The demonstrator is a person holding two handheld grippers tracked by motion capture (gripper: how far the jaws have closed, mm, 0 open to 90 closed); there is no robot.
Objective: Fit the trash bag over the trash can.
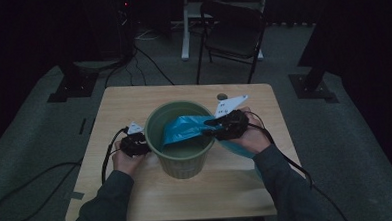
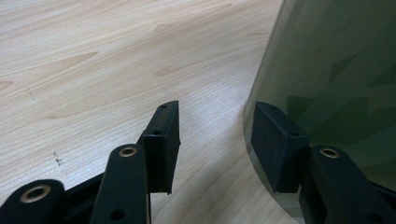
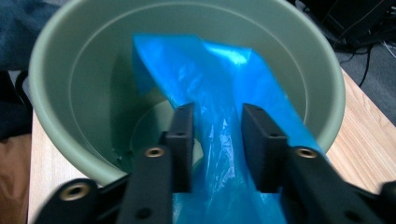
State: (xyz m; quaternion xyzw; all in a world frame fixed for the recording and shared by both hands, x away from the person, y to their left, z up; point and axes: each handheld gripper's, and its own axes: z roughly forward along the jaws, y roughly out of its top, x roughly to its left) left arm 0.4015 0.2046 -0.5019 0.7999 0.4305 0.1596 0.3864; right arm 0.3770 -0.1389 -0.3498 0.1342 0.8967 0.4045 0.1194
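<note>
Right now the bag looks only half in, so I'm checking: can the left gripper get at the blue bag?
Probably not directly. The left gripper sits low outside the green bucket, whose wall stands between it and the blue bag; it would have to rise over the rim.

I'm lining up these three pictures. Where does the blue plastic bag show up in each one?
High view: blue plastic bag at centre, draped over the green bin's right rim.
Left gripper view: not in it.
Right gripper view: centre, running between the right gripper's open jaws into the bin.
Shared landmark: the green bin.
</note>
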